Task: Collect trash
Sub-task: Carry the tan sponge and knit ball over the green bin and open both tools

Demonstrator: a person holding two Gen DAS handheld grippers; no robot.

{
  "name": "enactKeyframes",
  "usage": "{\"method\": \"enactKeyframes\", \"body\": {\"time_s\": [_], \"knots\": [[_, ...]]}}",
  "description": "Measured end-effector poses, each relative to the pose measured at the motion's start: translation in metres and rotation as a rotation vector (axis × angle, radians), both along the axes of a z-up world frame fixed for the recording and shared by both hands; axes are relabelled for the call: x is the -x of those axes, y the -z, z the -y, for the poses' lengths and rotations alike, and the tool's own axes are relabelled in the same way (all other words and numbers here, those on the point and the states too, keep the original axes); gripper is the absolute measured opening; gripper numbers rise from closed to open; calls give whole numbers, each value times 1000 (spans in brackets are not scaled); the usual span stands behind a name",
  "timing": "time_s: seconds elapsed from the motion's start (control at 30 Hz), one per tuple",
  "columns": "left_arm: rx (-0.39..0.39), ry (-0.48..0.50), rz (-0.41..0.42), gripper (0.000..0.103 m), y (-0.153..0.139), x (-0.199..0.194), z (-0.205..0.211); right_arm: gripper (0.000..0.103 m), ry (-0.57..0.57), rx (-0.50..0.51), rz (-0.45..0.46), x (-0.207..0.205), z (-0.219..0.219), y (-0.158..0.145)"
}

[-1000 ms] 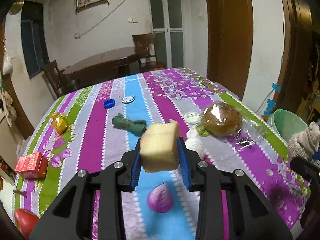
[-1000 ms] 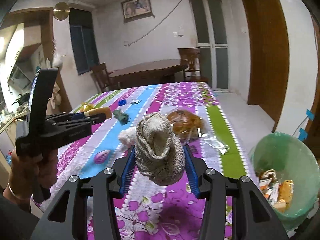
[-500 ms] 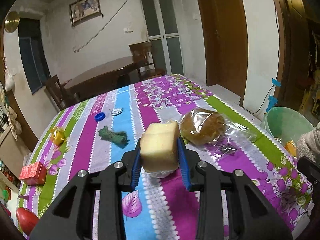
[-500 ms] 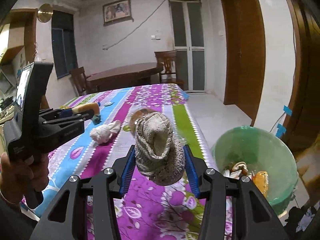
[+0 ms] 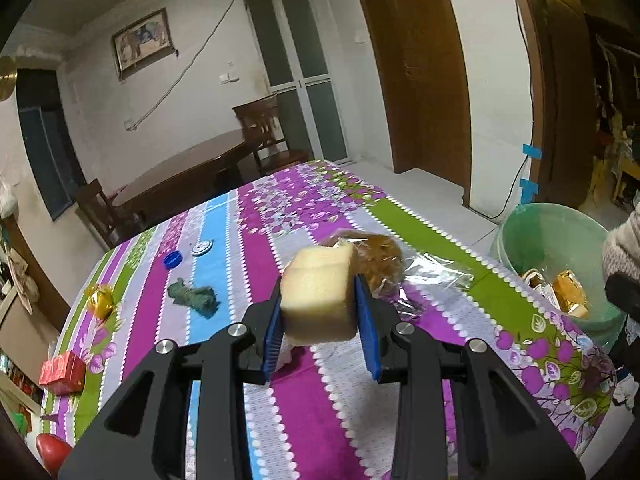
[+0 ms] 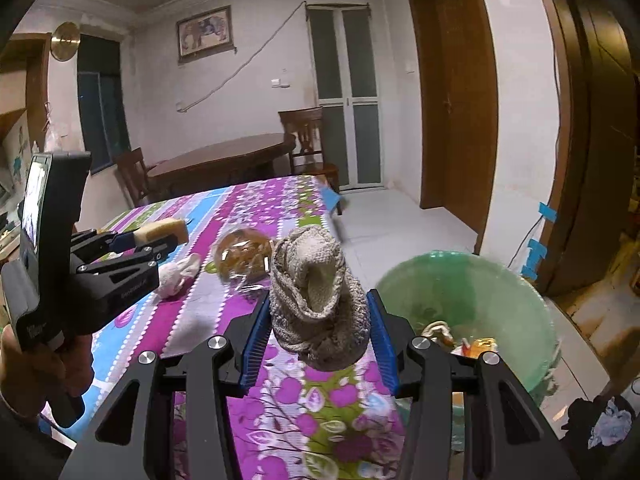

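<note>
Left wrist view: my left gripper [image 5: 318,314] clamps a yellow sponge block [image 5: 318,298] above the striped tablecloth [image 5: 312,408]; my right gripper [image 6: 318,334] grips a grey knitted sock [image 6: 316,300] beside the green trash bin [image 6: 472,292], off the tablecloth's right edge.

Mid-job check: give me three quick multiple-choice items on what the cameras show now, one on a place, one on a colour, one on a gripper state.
1. Where is the bin?
A. on the table
B. on the floor past the table's edge
C. under the far wooden table

2. What colour is the bottle cap on the tablecloth?
A. blue
B. white
C. red

3. What is the right gripper doing?
A. standing open and empty
B. shut on a sponge
C. shut on a knitted rag

Answers:
1 B, it stands on the tiles beside the table.
2 A, the cap is blue.
3 C, both pads press the rag; the sponge is in the left gripper.
</note>
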State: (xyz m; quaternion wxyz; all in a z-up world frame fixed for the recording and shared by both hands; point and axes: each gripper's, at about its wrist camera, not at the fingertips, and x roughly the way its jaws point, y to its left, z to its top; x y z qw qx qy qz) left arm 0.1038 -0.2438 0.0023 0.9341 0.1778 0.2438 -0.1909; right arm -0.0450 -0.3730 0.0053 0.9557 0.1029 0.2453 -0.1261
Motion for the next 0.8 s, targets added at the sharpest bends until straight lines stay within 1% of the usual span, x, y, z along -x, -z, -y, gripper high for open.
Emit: {"method": "enactKeyframes", "body": {"time_s": [0.3,0.5,0.63,0.8], "knots": [[-26,39,22,31,0,6,25,48,46,23,-3,13,22,-5],[-37,86,36,31,-4,10,51,48,81,45,-15,20,39,-11],[-49,134,50,31,-6,15,72,48,108,59,-45,23,59,-16],[-67,216,56,31,-7,20,106,48,138,60,-128,20,95,-15]]}}
